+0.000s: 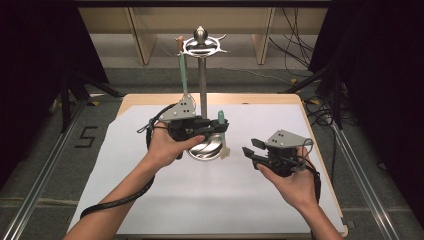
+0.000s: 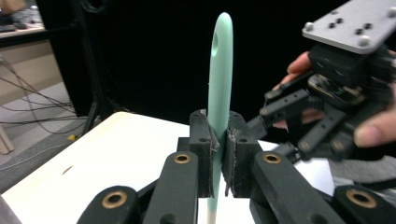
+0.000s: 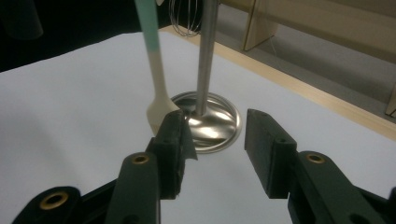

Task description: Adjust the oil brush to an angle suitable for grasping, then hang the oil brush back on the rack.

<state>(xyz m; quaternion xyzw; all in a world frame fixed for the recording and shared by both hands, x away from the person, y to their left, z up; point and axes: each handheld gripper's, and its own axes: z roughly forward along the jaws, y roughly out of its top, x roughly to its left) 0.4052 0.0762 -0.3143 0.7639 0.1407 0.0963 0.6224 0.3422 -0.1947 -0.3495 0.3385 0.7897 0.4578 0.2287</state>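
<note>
Two grippers over table [image 1: 150,210]: left gripper [image 2: 218,154] clamps mint spatula [image 2: 219,74] upright near far edge; right gripper [image 3: 215,144] gapes, holding nothing.

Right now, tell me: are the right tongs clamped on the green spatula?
No. The right tongs stand open with nothing between them; the green spatula is clamped in the left tongs.

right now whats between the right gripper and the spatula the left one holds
Bare white paper only. In the right gripper view, the right gripper stands open just short of the spatula; the stand's base sits beside the spatula's blade.
</note>
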